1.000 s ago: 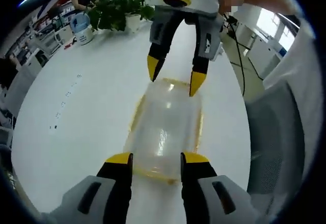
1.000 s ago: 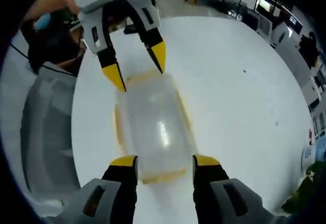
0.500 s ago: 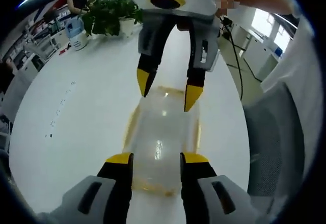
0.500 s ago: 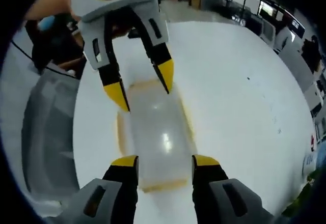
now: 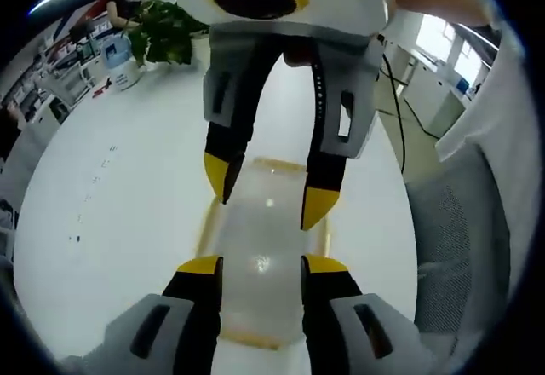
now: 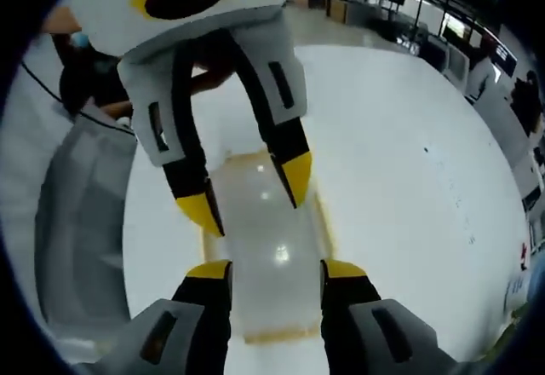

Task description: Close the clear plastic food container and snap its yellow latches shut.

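Container: clear plastic food container [image 5: 260, 256] with yellow trim lies flat on the white desk [image 5: 128, 196], lid on top, lengthwise between the two hand-held grippers; in the right gripper view [image 6: 264, 247] it sits the same way.
Latches: yellow edging shows along the long sides and at the near end [image 6: 277, 335]; whether the latches are snapped down cannot be told.
Room, left side: in the left gripper view a leafy green plant [image 5: 166, 30] stands at the far edge of the desk, with a blue-and-white jug [image 5: 117, 58] just beside it, and office furniture behind.
Desk: round, white, glossy, with a few small dark specks [image 5: 89, 196] on its left part.
Left hand-held gripper: [image 5: 253, 264] jaws parted, yellow tips above the near end of the container, one to each side, holding nothing; it also comes in from the top of the right gripper view [image 6: 247, 192].
Right hand-held gripper: [image 6: 275, 268] jaws parted over its end of the container, gripping nothing; in the left gripper view [image 5: 268, 192] its yellow tips hang over the lid, contact unclear.
Room, right side: grey mesh chair [image 5: 460, 247] beside the desk, a black cable [image 5: 396, 94] and bright windows [image 5: 443, 38] beyond.
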A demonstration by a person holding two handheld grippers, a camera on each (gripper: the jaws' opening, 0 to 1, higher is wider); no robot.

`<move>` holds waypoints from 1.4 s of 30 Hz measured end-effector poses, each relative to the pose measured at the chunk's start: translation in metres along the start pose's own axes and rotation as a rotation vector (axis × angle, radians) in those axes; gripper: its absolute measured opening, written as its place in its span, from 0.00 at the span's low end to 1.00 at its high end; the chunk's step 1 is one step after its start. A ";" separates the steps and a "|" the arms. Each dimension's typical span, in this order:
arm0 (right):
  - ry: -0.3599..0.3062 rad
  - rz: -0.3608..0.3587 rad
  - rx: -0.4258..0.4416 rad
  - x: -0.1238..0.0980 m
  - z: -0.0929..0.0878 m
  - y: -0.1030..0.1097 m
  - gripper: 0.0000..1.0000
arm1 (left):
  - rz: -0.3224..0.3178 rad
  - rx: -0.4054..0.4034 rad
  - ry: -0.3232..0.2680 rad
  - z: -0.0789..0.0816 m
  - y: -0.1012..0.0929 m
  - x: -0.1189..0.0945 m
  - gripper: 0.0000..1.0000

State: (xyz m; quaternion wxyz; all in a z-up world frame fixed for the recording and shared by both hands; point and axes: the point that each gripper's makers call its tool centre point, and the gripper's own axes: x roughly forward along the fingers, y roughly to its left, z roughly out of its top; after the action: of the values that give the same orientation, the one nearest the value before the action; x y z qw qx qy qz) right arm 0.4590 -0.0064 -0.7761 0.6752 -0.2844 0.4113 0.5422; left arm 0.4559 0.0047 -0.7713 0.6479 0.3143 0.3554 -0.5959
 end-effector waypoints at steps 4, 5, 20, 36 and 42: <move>-0.006 0.002 -0.007 0.002 0.002 0.000 0.40 | 0.000 -0.005 -0.004 0.002 -0.001 0.002 0.36; -0.006 0.001 -0.005 0.002 0.002 0.000 0.40 | 0.000 -0.005 -0.004 0.002 -0.001 0.003 0.36; -0.016 -0.012 0.004 0.001 0.005 -0.009 0.39 | 0.005 -0.001 -0.007 0.001 -0.008 0.011 0.37; -0.021 -0.004 0.003 0.009 0.016 -0.022 0.42 | -0.014 -0.044 -0.037 0.003 -0.025 0.007 0.39; -0.016 0.002 -0.003 0.011 0.018 -0.024 0.42 | -0.013 -0.047 -0.033 0.000 -0.032 0.009 0.40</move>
State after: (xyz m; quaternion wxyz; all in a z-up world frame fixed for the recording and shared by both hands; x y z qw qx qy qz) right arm 0.4875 0.0082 -0.7784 0.6777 -0.2808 0.4051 0.5457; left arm 0.4249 -0.0036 -0.7781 0.6568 0.2868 0.3604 -0.5970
